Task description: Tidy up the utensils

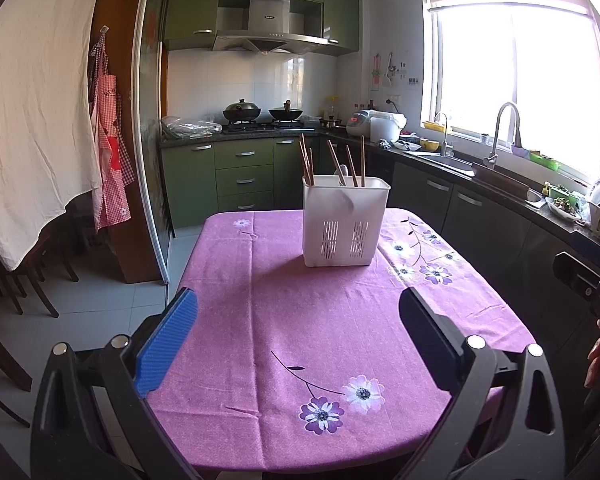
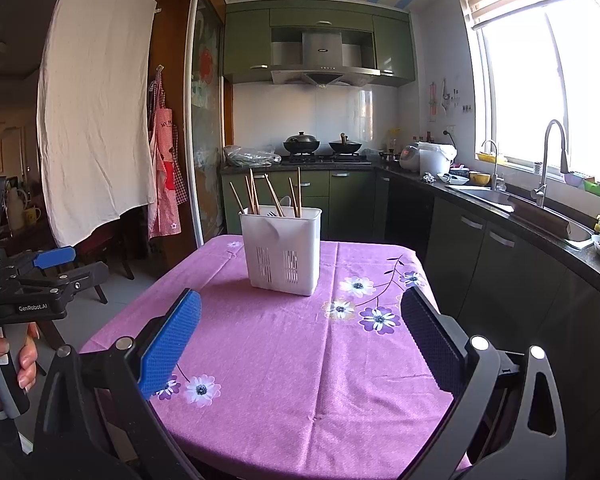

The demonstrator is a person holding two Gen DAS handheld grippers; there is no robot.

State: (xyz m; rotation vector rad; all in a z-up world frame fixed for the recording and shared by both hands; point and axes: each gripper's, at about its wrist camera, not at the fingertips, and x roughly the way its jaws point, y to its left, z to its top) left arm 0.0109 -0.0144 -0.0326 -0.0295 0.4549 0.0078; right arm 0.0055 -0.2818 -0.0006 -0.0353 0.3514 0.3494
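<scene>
A white slotted utensil holder (image 1: 345, 222) (image 2: 283, 250) stands upright at the far end of the table. Several wooden chopsticks (image 1: 332, 160) (image 2: 274, 196) and a pale spoon (image 1: 343, 172) stick up out of it. My left gripper (image 1: 298, 304) hovers open over the near half of the table, nothing between its fingers. My right gripper (image 2: 300, 304) is open too and holds nothing. In the right wrist view the left gripper (image 2: 56, 258) shows at the left edge, held by a hand (image 2: 4, 364).
A pink flowered tablecloth (image 1: 300, 340) (image 2: 300, 360) covers the table. Dark counters with a sink (image 1: 448, 160) (image 2: 496, 198) run along the right, green cabinets and a stove with two woks (image 1: 260, 114) at the back. A white sheet (image 1: 32, 100) and chairs (image 1: 16, 280) stand at the left.
</scene>
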